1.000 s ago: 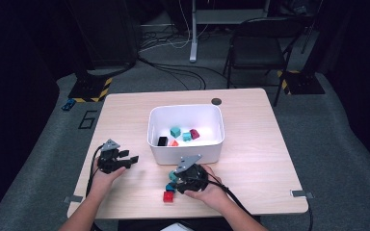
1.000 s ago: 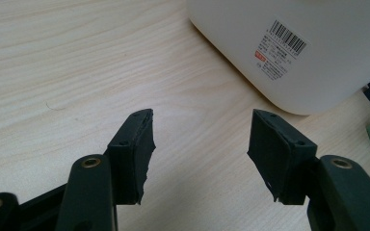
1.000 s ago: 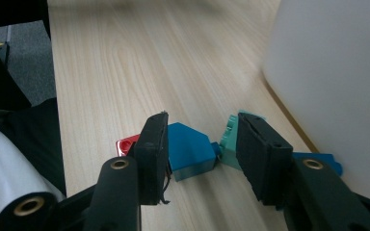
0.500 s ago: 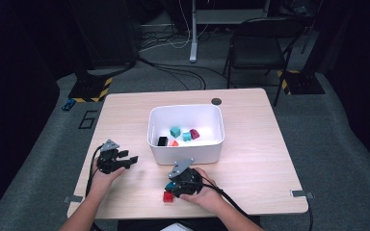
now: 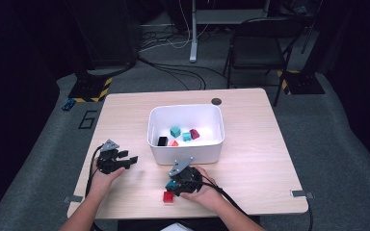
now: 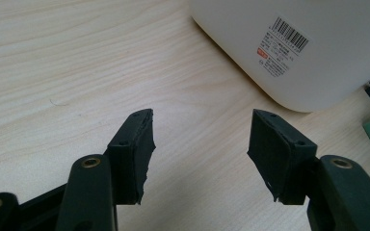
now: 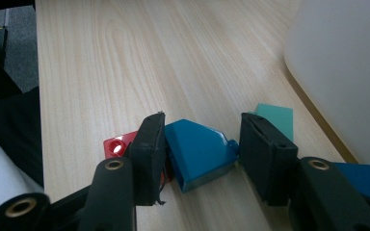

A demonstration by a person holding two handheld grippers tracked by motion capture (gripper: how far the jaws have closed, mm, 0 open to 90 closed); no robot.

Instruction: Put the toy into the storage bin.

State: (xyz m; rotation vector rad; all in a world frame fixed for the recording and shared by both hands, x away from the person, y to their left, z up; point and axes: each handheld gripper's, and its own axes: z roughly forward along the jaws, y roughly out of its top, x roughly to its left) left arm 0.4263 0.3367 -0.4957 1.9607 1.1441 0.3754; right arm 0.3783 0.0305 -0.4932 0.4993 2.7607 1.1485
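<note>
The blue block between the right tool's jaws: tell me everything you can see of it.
The blue block is a smooth, faceted piece, plastic by its look, with slanted top faces. It lies on the wooden table between the right tool's jaws, which have just been opening; the left pad is at its side, the right pad barely meets its corner. A red block with a round hole sits behind the left jaw, a teal block beyond the right one.
</note>
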